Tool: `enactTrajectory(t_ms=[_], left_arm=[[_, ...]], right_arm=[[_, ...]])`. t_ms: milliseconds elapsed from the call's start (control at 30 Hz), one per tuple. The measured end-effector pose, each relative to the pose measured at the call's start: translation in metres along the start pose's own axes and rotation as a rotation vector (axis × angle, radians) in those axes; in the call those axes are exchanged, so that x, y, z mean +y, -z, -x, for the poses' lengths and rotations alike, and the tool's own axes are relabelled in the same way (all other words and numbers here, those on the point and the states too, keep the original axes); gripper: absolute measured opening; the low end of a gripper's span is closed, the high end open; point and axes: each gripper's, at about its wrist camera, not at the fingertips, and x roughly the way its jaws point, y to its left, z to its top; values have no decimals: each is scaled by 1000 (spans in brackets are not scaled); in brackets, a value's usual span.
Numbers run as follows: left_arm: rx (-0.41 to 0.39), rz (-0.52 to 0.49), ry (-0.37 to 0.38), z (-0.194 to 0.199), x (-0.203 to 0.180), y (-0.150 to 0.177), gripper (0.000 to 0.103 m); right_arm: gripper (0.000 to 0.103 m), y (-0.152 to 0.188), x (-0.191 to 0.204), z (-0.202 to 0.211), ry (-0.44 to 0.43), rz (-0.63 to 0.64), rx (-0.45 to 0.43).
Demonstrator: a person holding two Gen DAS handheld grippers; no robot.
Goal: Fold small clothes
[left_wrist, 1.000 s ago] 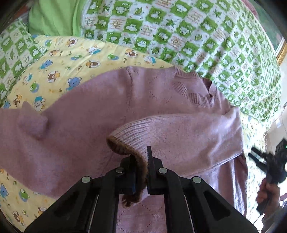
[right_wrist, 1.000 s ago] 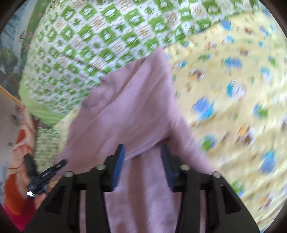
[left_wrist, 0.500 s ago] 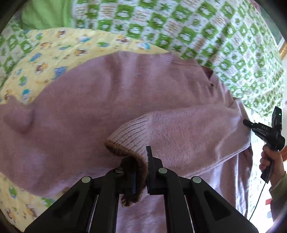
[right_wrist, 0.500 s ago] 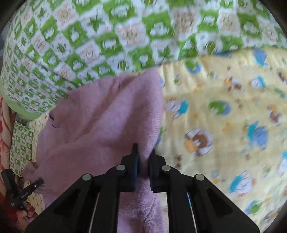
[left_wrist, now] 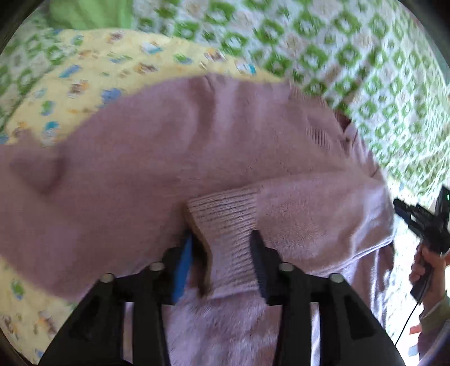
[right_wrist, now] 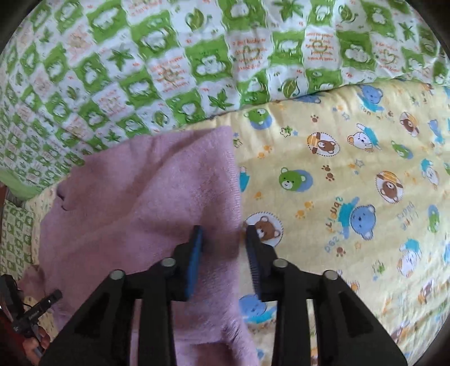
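A small pink knit sweater point(left_wrist: 174, 157) lies spread on a yellow bear-print blanket point(left_wrist: 84, 81). One sleeve is folded across the body, and its ribbed cuff point(left_wrist: 225, 225) lies between the open jaws of my left gripper point(left_wrist: 222, 239). In the right wrist view the sweater's side edge point(right_wrist: 168, 202) lies flat, and my right gripper point(right_wrist: 225, 233) is open, straddling that edge. The right gripper also shows at the right edge of the left wrist view point(left_wrist: 422, 222).
A green-and-white checked quilt point(right_wrist: 197, 56) covers the bed beyond the yellow blanket point(right_wrist: 351, 183). A plain green cloth point(left_wrist: 90, 14) lies at the far left. The left gripper shows at the lower left of the right wrist view point(right_wrist: 31, 312).
Both grippers were shut on the sweater, the left on the sleeve cuff and the right on the side edge. Both have opened and let go; the cuff now rests on the body.
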Motion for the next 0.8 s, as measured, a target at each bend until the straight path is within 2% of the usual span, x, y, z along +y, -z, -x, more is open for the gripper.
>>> enactTrajectory(t_ms=[33, 167, 200, 333, 400, 467, 533, 633, 700, 733, 767, 800], left_arm=[[-12, 28, 1, 10, 8, 3, 51], [-57, 170, -15, 47, 59, 19, 56], [-69, 204, -34, 54, 73, 24, 60], [-114, 376, -154, 81, 150, 38, 66], [-135, 494, -186, 92, 191, 42, 66], [-174, 619, -229, 102, 232, 44, 73], [-200, 719, -228, 106, 271, 39, 76], [-201, 785, -191, 100, 308, 25, 76], [-205, 754, -211, 96, 314, 11, 76], [-205, 734, -226, 95, 314, 6, 69], [-211, 705, -227, 95, 311, 0, 57], [-210, 671, -191, 95, 307, -4, 15]], right_arm=[[39, 3, 4, 10, -25, -3, -20], [48, 26, 27, 42, -115, -4, -69], [48, 32, 33, 47, -134, -1, -66], [48, 75, 56, 61, -201, 28, -12], [48, 96, 61, 64, -210, 39, 16], [48, 117, 68, 64, -213, 39, 47], [48, 132, 68, 64, -219, 34, 79], [48, 153, 72, 66, -215, 39, 121], [48, 162, 78, 65, -213, 47, 143], [48, 166, 80, 66, -211, 56, 151], [48, 167, 82, 66, -210, 65, 154], [48, 168, 84, 67, -209, 70, 156]])
